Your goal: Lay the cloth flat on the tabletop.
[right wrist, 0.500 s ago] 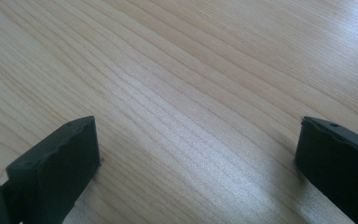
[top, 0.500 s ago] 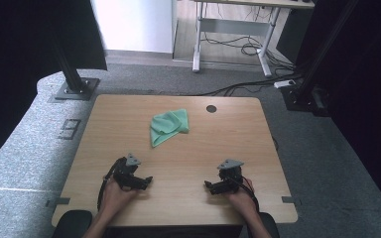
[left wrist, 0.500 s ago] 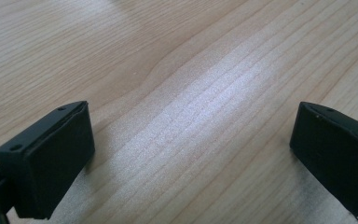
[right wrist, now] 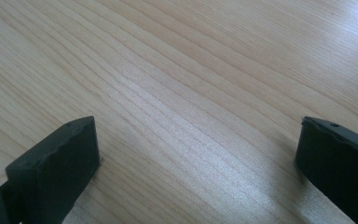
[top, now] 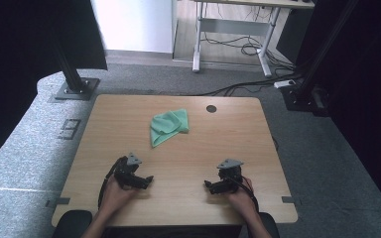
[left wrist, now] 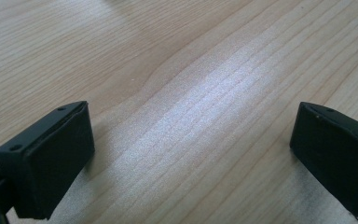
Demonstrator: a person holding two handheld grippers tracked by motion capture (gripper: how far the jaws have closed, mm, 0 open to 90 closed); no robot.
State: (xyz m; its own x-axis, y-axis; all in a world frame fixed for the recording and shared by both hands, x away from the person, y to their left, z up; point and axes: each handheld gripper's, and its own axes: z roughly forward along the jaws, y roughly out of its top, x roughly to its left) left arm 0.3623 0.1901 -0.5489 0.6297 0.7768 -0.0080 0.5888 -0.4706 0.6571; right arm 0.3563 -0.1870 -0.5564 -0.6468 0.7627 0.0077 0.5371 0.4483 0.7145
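A crumpled green cloth (top: 168, 127) lies on the wooden table (top: 129, 119), toward the far middle. My left gripper (top: 146, 181) rests low on the near left of the table, held by a hand, pointing right. My right gripper (top: 209, 186) rests on the near right, pointing left toward the other. Both stand open with nothing between the jaws. In the left gripper view the left gripper (left wrist: 191, 154) has only bare wood between its wide-apart jaws. The right gripper (right wrist: 200, 158) in the right gripper view likewise frames bare wood. The cloth is well beyond both grippers.
A round cable hole (top: 211, 108) sits near the table's far edge. Black stand posts with base plates (top: 74, 89) flank the far corners. Grey carpet surrounds the table, and a white desk frame (top: 233, 29) with cables stands beyond.
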